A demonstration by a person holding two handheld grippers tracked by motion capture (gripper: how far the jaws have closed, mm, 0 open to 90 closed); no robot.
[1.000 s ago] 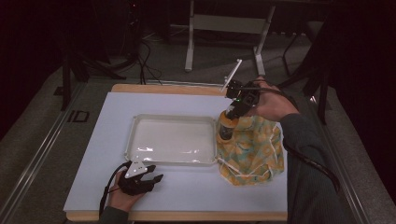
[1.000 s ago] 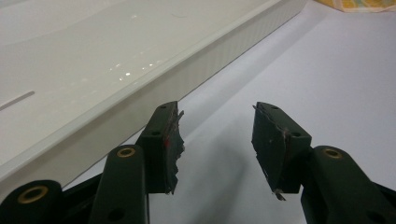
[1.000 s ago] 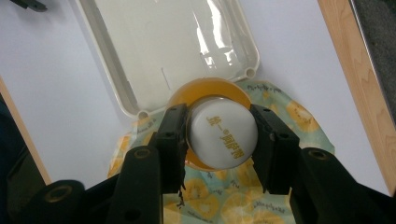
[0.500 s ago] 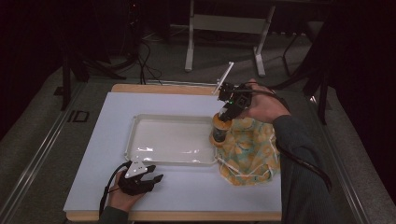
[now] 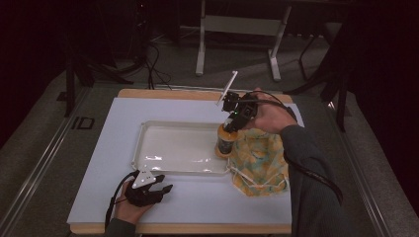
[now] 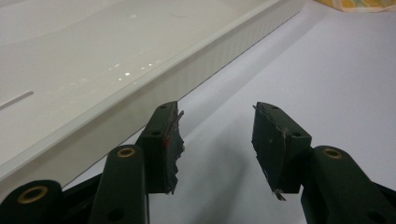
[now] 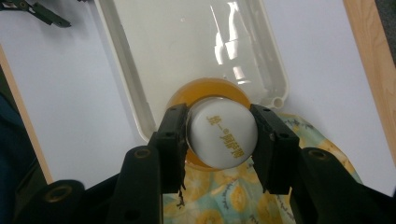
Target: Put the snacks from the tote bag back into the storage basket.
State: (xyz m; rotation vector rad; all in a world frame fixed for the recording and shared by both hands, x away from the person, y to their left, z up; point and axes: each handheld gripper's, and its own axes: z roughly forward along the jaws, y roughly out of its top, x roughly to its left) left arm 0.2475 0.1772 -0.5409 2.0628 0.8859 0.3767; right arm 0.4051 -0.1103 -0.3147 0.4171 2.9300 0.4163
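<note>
Precariously, the right gripper (image 7: pixel 218 140) carries a bottle by its cap alone, over the tray's edge.

Its two black jaws press on either side of the white cap (image 7: pixel 222 132) of an amber bottle (image 5: pixel 226 139), gripped from above; the bottle hangs upright, low over the right rim of the white tray (image 5: pixel 148 129) and just beside the yellow patterned cloth (image 5: pixel 262 165) on the white table (image 5: pixel 316 163). The cap is smooth and round, so I judge the hold could slip or the bottle could swing; its base might catch the rim and tip on being set down, or snag the cloth. The left gripper (image 6: pixel 215 144) rests on the table near the tray's front wall, jaws apart and holding nothing, too far off to steady a fall.
</note>
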